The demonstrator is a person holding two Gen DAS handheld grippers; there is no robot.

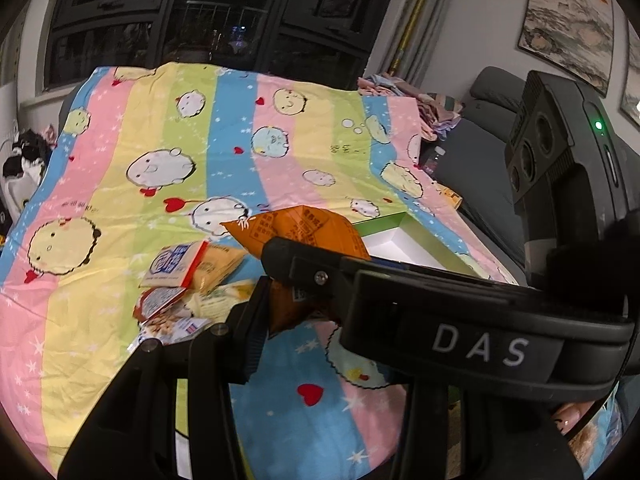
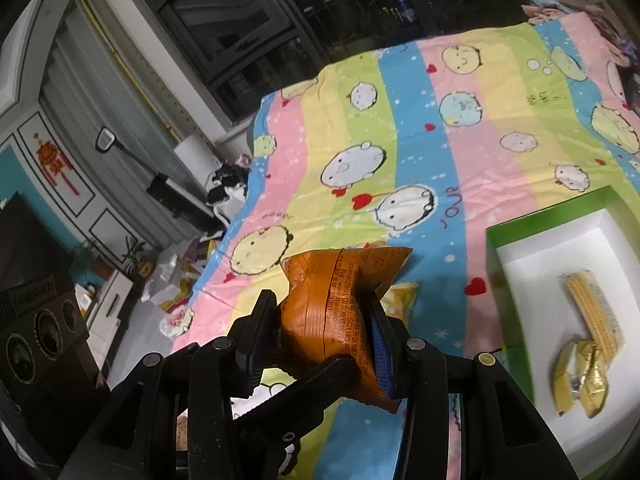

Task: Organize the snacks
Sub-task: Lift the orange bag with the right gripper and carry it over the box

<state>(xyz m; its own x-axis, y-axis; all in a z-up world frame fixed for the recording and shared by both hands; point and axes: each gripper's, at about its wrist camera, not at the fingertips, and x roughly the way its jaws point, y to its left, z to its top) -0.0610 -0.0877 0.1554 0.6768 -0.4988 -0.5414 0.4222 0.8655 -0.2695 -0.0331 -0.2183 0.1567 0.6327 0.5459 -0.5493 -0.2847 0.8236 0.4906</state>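
1. Right wrist view: the right hand-held gripper (image 2: 320,304) is closed narrow on an orange packet (image 2: 340,280). Both pads press into its sides, and the foil is pinched in at the waist.
2. Left wrist view: the left hand-held gripper (image 1: 292,304) has the same orange packet (image 1: 296,232) against its one visible finger (image 1: 252,320). The other finger is hidden behind the black body of the right tool, so I cannot tell whether this one is gripping.
3. Packet position: it is held clear above the striped cartoon quilt (image 2: 440,160) on the bed, to the left of the green box (image 2: 496,280) and outside it.
4. Packet appearance: it is orange foil, puffed and creased, with the top corner standing above the pads. The back face is toward the right camera, and a seam runs down it.
5. Writing on the packet: small black print, partly legible, includes a web address that reads roughly "www.qiaqiafood.com". The rest is too small to read.
6. Writing on the tool: "DAS" (image 1: 480,348) in white letters on the black body.
7. Box contents: the white interior holds a clear pack of wafers (image 2: 596,312) and yellow-gold packets (image 2: 580,376) touching it.
8. Loose snack packets (image 1: 188,280) lie piled on the quilt, to the left of the left hand-held gripper.
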